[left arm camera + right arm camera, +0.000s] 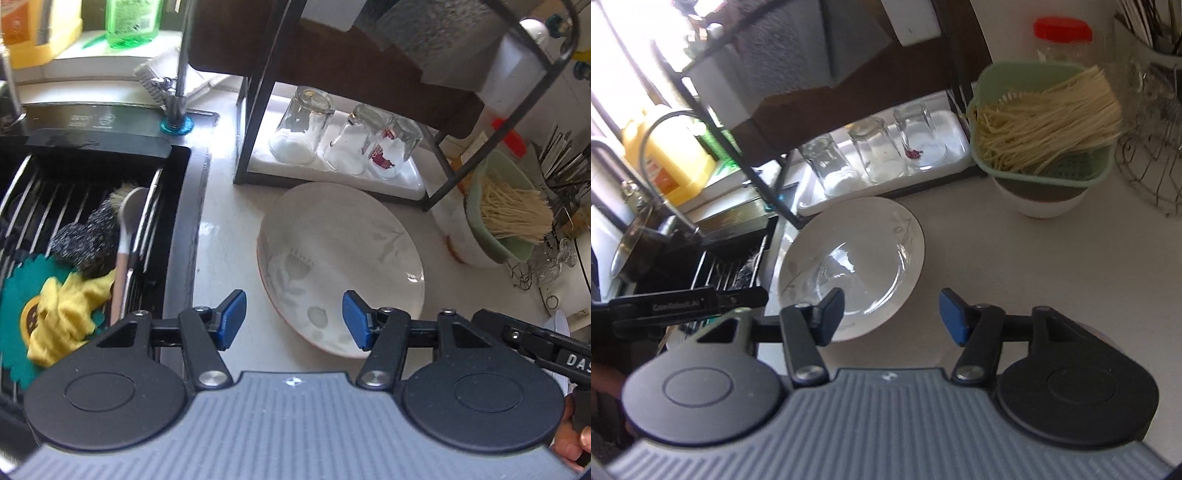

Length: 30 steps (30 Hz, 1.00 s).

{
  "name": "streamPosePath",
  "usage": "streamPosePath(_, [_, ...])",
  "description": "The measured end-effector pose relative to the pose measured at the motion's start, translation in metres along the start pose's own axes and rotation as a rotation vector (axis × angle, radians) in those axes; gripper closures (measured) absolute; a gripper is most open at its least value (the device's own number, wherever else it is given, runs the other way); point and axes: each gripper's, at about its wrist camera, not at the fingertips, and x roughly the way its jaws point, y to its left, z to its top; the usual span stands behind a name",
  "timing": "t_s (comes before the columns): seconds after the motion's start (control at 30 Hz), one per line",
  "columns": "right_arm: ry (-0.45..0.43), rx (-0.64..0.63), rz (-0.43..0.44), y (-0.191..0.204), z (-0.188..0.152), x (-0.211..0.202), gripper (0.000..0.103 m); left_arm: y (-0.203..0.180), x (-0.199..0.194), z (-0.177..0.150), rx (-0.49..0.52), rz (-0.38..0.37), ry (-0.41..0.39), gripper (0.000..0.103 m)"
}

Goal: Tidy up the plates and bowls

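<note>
Both claws over floral plate, nothing gripped.
Left claw and right claw gaping, empty. Floral plate flat on table, face up, between sink and green basket, just before glass rack. Round; no long axis.

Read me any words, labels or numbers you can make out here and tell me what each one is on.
"DAS", cut off at the frame edge: on the right gripper's black body.
Pale lettering on the left gripper's black body: too blurred to read.
Labels on the green bottle and yellow bottle: too blurred.
</note>
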Motion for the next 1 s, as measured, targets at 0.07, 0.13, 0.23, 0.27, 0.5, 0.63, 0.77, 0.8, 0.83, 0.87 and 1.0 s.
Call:
streamPosePath(0.07, [0.016, 0.015, -0.019, 0.000, 0.004, 0.014, 0.052, 0.002, 0.011, 0.010, 0.011, -0.007, 0.016, 0.044])
streamPosePath(0.13, [0.033, 0.031, -0.034, -0.001, 0.007, 0.025, 0.057, 0.005, 0.024, 0.019, 0.011, -0.013, 0.034, 0.046])
streamPosePath(0.23, [0.052, 0.052, -0.054, -0.003, 0.012, 0.041, 0.060, 0.011, 0.040, 0.028, 0.019, -0.024, 0.058, 0.048])
streamPosePath(0.27, [0.058, 0.054, -0.060, -0.003, 0.014, 0.046, 0.063, 0.013, 0.045, 0.031, 0.025, -0.025, 0.062, 0.049])
streamPosePath(0.5, [0.093, 0.079, -0.104, -0.008, 0.021, 0.075, 0.073, 0.024, 0.072, 0.042, 0.027, -0.057, 0.100, 0.059])
streamPosePath(0.63, [0.094, 0.073, -0.109, -0.011, 0.025, 0.084, 0.080, 0.026, 0.082, 0.048, 0.041, -0.061, 0.096, 0.065])
streamPosePath(0.77, [0.109, 0.073, -0.109, -0.011, 0.029, 0.096, 0.084, 0.027, 0.090, 0.053, 0.058, -0.081, 0.112, 0.066])
streamPosePath(0.8, [0.118, 0.066, -0.117, -0.010, 0.029, 0.098, 0.085, 0.027, 0.092, 0.053, 0.064, -0.084, 0.116, 0.067])
streamPosePath(0.83, [0.129, 0.061, -0.118, -0.008, 0.029, 0.101, 0.085, 0.027, 0.095, 0.053, 0.069, -0.088, 0.121, 0.067])
streamPosePath(0.87, [0.141, 0.062, -0.116, -0.008, 0.028, 0.105, 0.085, 0.027, 0.097, 0.053, 0.069, -0.092, 0.124, 0.067])
streamPosePath(1.0, [0.141, 0.074, -0.114, -0.007, 0.027, 0.108, 0.084, 0.028, 0.102, 0.053, 0.049, -0.109, 0.129, 0.068])
